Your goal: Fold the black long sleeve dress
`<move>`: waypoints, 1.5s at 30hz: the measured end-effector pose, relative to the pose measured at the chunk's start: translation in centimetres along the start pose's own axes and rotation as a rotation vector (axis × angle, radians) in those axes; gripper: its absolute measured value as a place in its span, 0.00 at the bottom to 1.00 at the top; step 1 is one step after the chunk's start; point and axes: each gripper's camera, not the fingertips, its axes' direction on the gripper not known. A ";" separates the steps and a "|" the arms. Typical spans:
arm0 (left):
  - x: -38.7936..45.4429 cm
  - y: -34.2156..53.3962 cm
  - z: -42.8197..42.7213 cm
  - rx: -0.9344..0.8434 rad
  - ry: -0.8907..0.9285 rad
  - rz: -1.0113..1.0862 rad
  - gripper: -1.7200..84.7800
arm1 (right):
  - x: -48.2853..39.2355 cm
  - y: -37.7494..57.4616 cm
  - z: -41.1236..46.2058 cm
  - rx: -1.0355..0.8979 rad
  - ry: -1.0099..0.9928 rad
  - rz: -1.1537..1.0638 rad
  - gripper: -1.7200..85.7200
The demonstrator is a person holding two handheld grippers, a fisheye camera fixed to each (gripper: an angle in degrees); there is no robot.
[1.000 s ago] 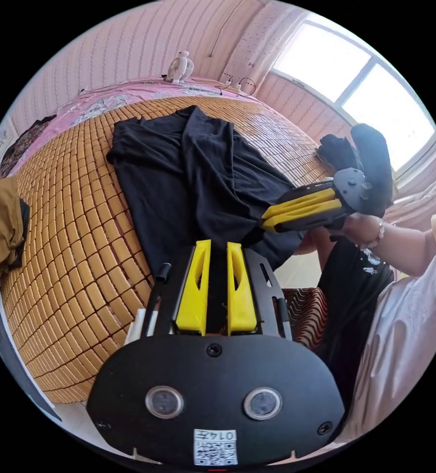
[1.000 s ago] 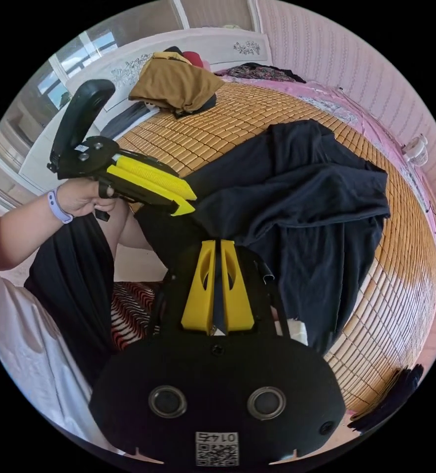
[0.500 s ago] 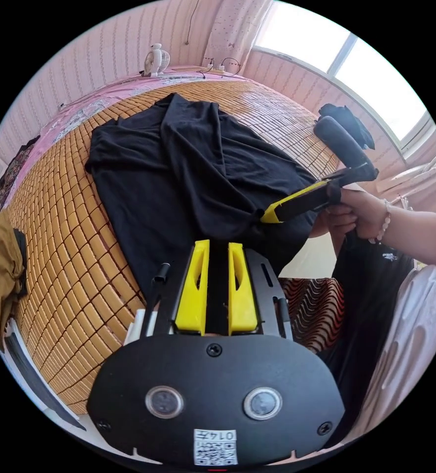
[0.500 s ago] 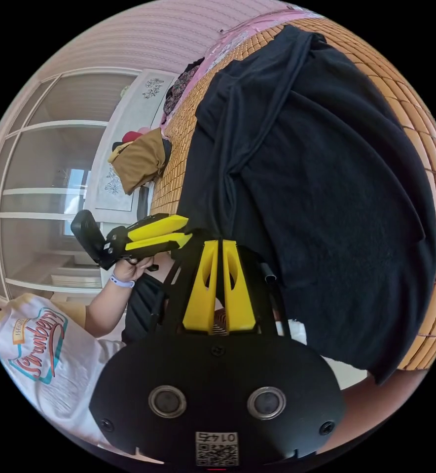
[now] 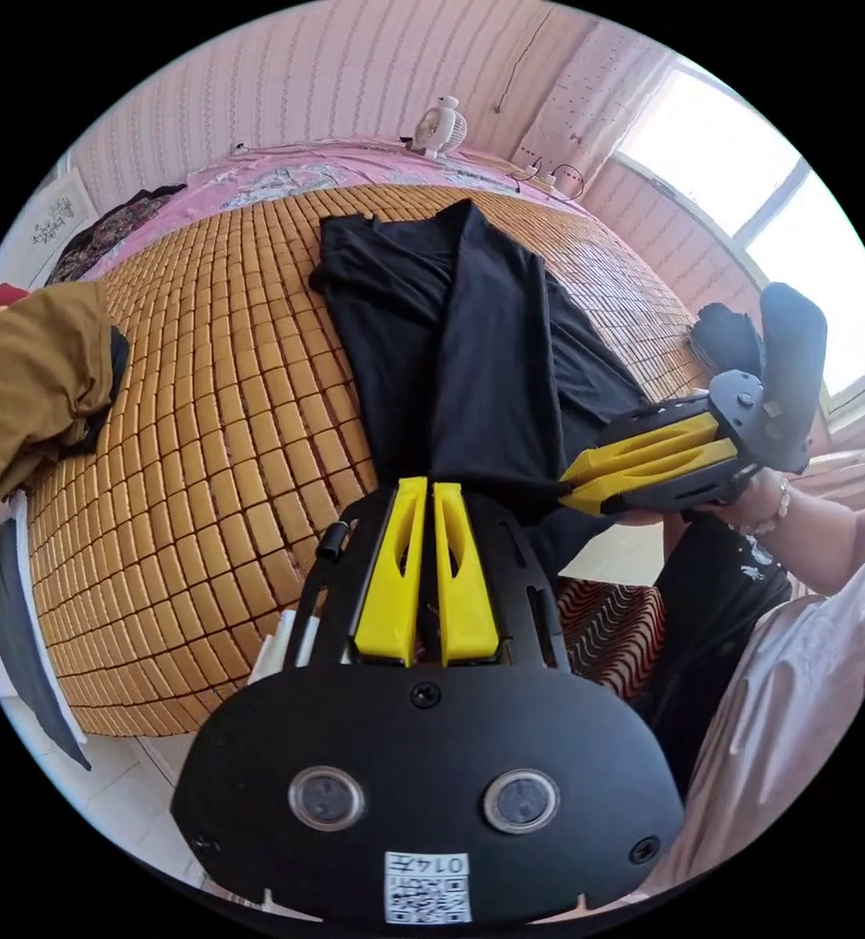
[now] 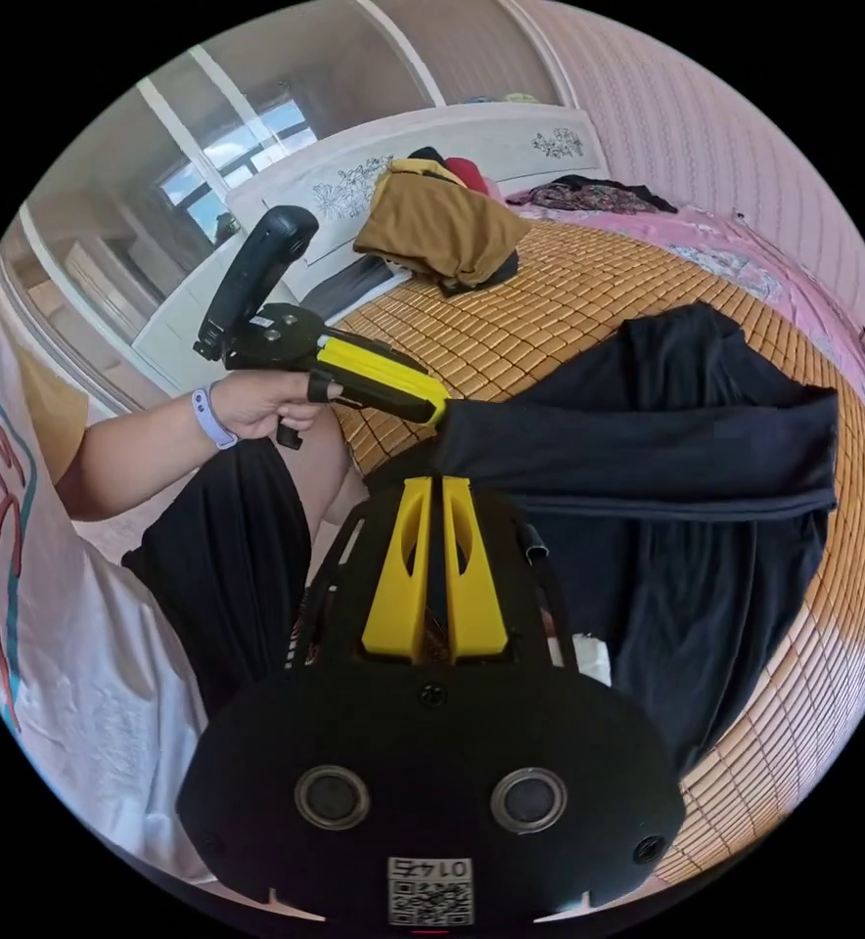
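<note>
Both claws are closed, jaws drawn together on black cloth. The left gripper pinches the near edge of the black long sleeve dress, and the right gripper does the same a little way along that same edge; in the left gripper view the right gripper sits just beside the left one, and in the right gripper view the left gripper bites the corner of a lifted panel.

The dress lies on the woven bamboo mat that covers the bed, its long axis running straight away from both grippers, from the near edge of the mat toward the far edge by the pink sheet. A narrow folded strip of it is drawn taut along that axis, over looser cloth bunched toward the window side.

Both hands are about equally near, so the coming move looks like a shared carry of the held edge away from the person, along the length.

Farther out, a tan garment is heaped at the mat's corner, well apart from the dress, and a small fan stands at the far edge.
</note>
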 end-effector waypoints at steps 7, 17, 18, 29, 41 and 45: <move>-2.8 -1.1 -0.4 -0.074 0.048 -0.046 0.08 | 1.7 1.7 0.9 -0.180 -0.039 0.066 0.08; -9.1 -15.1 -3.1 0.137 0.111 0.011 0.07 | 14.8 -0.5 -9.1 0.049 0.377 0.211 0.09; -9.7 -17.6 -2.8 0.164 0.128 0.004 0.07 | 17.1 -1.2 -9.9 0.104 0.406 0.263 0.09; -15.7 -34.0 4.2 0.164 0.115 -0.211 0.12 | 32.4 -6.5 -10.1 0.148 0.470 0.560 0.12; -14.9 -36.5 0.9 0.220 0.032 -0.139 0.01 | 31.6 -5.8 -17.3 0.300 0.375 0.579 0.01; -12.2 -30.6 -5.2 0.343 0.090 0.038 0.01 | 26.0 -2.5 -23.1 0.429 0.366 0.487 0.01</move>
